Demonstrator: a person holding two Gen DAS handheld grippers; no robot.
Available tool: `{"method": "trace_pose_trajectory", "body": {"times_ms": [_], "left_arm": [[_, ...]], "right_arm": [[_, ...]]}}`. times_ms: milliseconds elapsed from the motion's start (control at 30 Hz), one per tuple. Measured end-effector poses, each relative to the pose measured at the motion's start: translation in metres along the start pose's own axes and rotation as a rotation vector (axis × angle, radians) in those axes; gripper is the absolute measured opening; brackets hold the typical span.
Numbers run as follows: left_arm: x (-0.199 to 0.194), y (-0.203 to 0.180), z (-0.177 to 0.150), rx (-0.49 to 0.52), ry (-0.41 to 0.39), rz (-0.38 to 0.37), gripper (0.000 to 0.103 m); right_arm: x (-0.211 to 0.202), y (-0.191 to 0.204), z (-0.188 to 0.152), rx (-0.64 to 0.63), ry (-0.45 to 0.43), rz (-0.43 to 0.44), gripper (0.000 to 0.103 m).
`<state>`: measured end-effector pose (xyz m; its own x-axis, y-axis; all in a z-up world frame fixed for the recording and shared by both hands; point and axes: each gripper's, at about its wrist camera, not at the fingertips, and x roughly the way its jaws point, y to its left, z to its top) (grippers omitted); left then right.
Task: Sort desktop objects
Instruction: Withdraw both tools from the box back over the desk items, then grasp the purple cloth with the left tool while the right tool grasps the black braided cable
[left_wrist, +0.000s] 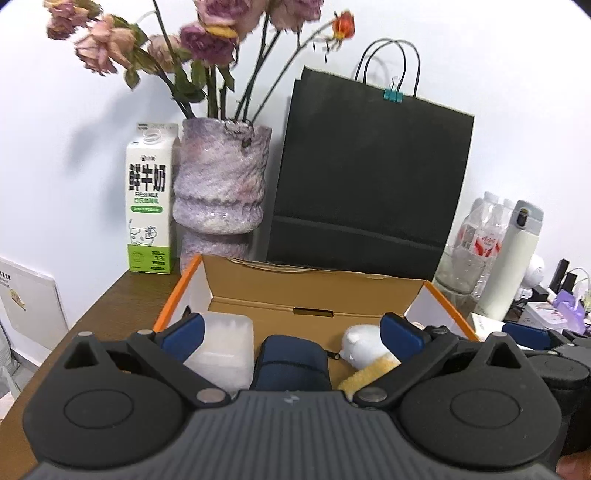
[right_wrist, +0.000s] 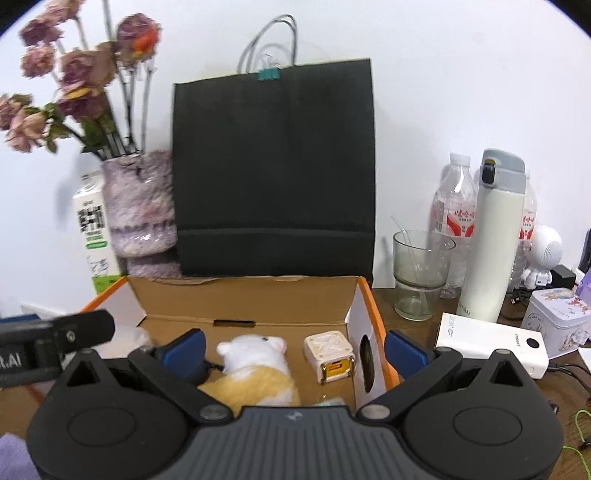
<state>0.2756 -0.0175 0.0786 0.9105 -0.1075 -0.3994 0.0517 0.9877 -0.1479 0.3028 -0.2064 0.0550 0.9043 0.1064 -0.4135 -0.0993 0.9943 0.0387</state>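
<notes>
While both the left gripper (left_wrist: 291, 334) and right gripper (right_wrist: 293, 347) are hanging spread wide and empty, the plush hamster (right_wrist: 255, 360) is lying in the cardboard box (right_wrist: 243, 299), the small cube (right_wrist: 330, 356), possibly a speaker, sitting at its three o'clock.

Left gripper (left_wrist: 291, 334) up close: matte black body, two big round housings each stamped with a shallow disc and a triangular cut-out above. Black link arms run off silver pivot pins to blue pads (left_wrist: 183, 338). Between the housings, a grey ribbed plate with a small pale logo at its top edge. Right gripper (right_wrist: 295, 349), same build: black housings, silver pins, grey ribbed plate, blue pads (right_wrist: 405, 352). From the right camera, the other gripper's side shows black with a screw head and white lettering.
</notes>
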Motion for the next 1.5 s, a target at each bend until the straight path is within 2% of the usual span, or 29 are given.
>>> {"method": "trace_pose_trajectory", "body": {"times_ms": [133,267,467,633,800,933,1233,1500], "left_arm": [[-0.031,0.011,-0.005,-0.003,-0.017,-0.008,0.103],[-0.061,0.03,-0.013,-0.009,-0.018,0.031,0.103],[-0.098,0.068,-0.032,-0.013,0.021,0.106,0.103],[-0.114,0.1,-0.053,-0.069,0.078,0.154,0.103],[-0.122,0.12,-0.071,-0.128,0.101,0.173,0.103],[-0.124,0.125,-0.08,-0.158,0.121,0.155,0.103],[-0.117,0.112,-0.089,-0.089,0.138,0.132,0.103],[-0.105,0.119,-0.089,-0.103,0.176,0.146,0.103]], "right_arm": [[-0.026,0.006,-0.01,-0.026,-0.004,0.016,0.103],[-0.052,0.01,-0.026,-0.049,0.013,0.03,0.103],[-0.083,0.023,-0.053,-0.076,0.065,0.055,0.103],[-0.102,0.04,-0.072,-0.1,0.105,0.078,0.103],[-0.114,0.051,-0.088,-0.092,0.133,0.086,0.103],[-0.12,0.054,-0.096,-0.079,0.143,0.077,0.103],[-0.124,0.061,-0.105,-0.077,0.146,0.09,0.103],[-0.107,0.081,-0.108,-0.082,0.178,0.171,0.103]]}}
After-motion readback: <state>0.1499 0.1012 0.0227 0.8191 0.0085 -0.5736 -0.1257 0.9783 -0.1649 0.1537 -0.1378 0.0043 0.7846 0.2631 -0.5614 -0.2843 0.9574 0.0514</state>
